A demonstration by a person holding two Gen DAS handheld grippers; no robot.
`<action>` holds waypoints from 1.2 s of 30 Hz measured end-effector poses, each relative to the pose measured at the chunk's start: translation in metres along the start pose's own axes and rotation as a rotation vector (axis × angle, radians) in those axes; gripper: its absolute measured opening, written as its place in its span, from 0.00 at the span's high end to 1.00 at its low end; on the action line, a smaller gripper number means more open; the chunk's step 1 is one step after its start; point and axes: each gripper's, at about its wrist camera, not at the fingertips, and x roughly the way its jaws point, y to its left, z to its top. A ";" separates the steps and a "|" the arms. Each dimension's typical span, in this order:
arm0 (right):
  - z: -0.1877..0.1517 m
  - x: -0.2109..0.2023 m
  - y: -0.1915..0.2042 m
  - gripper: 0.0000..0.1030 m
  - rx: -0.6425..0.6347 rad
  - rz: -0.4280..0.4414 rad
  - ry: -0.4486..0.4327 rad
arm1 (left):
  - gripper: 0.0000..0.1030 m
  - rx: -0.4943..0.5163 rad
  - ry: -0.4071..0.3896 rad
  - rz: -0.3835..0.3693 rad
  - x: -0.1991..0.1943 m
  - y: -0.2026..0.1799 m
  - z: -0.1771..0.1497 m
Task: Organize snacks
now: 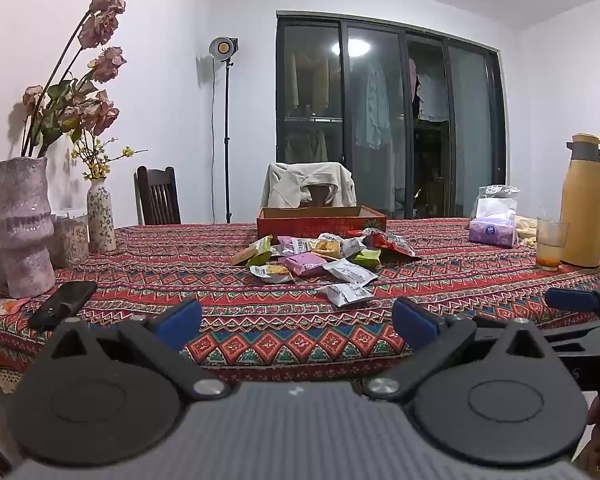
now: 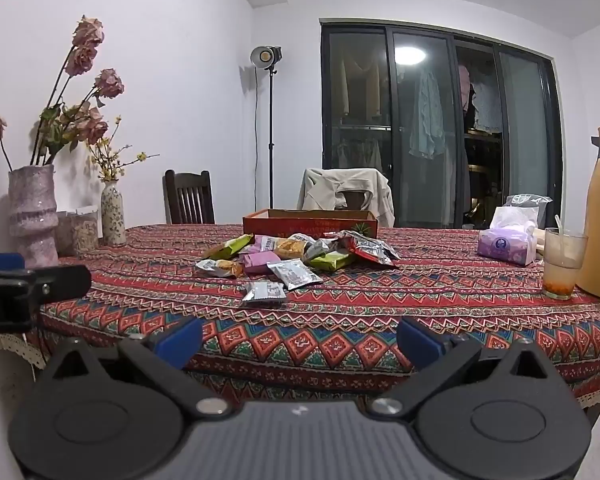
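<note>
Both claws gape empty at the bench edge: left claw, right claw; snack packets lie heaped at twelve o'clock before the red box; best to take the nearest silver packet first, pinching its flat sides.

Patterned tablecloth; two vases of dried flowers, large and small; black phone; tissue pack; drinking glass; yellow thermos jug; jacket-draped chair; studio lamp.
</note>
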 end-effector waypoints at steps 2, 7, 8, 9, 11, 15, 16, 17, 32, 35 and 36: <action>0.002 -0.002 0.001 0.00 -0.002 0.000 -0.004 | 0.00 0.004 0.001 0.002 0.001 0.001 0.000; 0.004 0.000 0.002 0.00 0.000 0.003 0.001 | 0.00 -0.006 0.012 0.009 0.004 0.003 -0.002; 0.003 0.000 0.003 0.00 -0.001 0.004 0.001 | 0.00 -0.007 0.011 0.011 0.004 0.003 -0.002; 0.002 0.000 0.003 0.00 -0.004 0.004 0.000 | 0.00 -0.009 0.011 0.013 0.005 0.003 -0.002; 0.002 0.000 0.004 0.00 -0.013 0.002 0.001 | 0.00 -0.010 0.012 0.015 0.005 0.004 -0.003; 0.002 0.000 0.005 0.00 -0.010 0.005 -0.006 | 0.00 0.003 0.012 0.023 0.008 0.001 -0.003; 0.002 0.000 0.004 0.00 -0.010 0.007 -0.008 | 0.00 0.003 0.015 0.021 0.011 0.001 -0.002; 0.002 0.000 0.004 0.00 -0.007 0.005 -0.012 | 0.00 0.005 0.016 0.016 0.014 0.000 -0.001; 0.039 0.088 -0.019 0.00 -0.029 0.021 0.008 | 0.00 -0.004 0.100 0.068 0.122 0.024 0.021; 0.046 0.123 -0.018 0.04 -0.023 0.064 0.044 | 0.00 -0.005 0.118 0.059 0.153 0.034 0.022; 0.048 0.138 -0.015 0.09 -0.023 0.082 0.062 | 0.00 -0.004 0.124 0.056 0.165 0.039 0.022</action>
